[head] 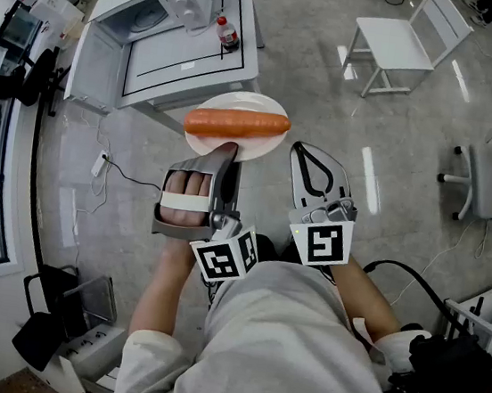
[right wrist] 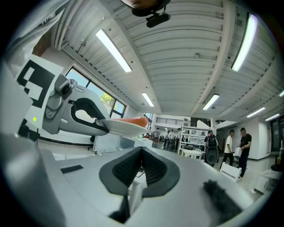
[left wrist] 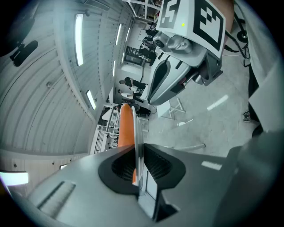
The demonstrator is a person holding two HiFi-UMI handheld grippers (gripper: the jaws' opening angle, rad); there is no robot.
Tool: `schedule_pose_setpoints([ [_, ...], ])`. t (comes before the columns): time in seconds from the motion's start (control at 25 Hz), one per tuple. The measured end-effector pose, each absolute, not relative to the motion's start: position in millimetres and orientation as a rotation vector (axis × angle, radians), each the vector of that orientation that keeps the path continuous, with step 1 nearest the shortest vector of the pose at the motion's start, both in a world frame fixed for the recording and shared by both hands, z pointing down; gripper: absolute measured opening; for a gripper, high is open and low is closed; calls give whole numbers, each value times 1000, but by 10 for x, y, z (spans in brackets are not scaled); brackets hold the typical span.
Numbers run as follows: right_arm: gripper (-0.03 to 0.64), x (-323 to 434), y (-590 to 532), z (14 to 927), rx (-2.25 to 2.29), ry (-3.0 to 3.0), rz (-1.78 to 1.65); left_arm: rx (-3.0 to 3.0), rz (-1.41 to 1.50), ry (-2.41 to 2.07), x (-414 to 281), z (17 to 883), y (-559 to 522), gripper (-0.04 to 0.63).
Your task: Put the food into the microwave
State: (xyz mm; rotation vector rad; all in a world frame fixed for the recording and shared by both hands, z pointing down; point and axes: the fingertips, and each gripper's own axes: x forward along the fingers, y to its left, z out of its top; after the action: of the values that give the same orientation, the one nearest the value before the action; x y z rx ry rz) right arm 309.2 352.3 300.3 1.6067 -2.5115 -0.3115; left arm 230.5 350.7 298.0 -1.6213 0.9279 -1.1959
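At the far left the microwave (head: 144,16) sits on the white worktop (head: 192,63) with its door open and its cavity apparently bare; a small bottle (head: 227,34) stands beside it. Nearer, the left tool (head: 230,151) pinches the near rim of a white plate (head: 240,102) carrying 1 long orange food (head: 236,123), held in the air short of the worktop. The plate looks stiff, slick and breakable, and the rounded food could roll off, so a level rim grip suits. The right tool (head: 309,159) is pressed together, empty.
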Motion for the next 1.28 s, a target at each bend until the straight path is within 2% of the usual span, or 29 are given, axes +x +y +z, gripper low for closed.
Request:
schedule_pose_setpoints([
  [0.6,11,3218,3510,2984,1525,-2551,-348,-1637,-1215,987,2439,2981,3500,55],
  [0.92,11,2935,3281,3029,1474,-2556,-329,-1651,-1228,966,2175,3073,3302,57],
  [1.28,11,2254,2825,3033,1422,-2569,-301,-1693,-1198,1015,1537,3080,2794,55],
])
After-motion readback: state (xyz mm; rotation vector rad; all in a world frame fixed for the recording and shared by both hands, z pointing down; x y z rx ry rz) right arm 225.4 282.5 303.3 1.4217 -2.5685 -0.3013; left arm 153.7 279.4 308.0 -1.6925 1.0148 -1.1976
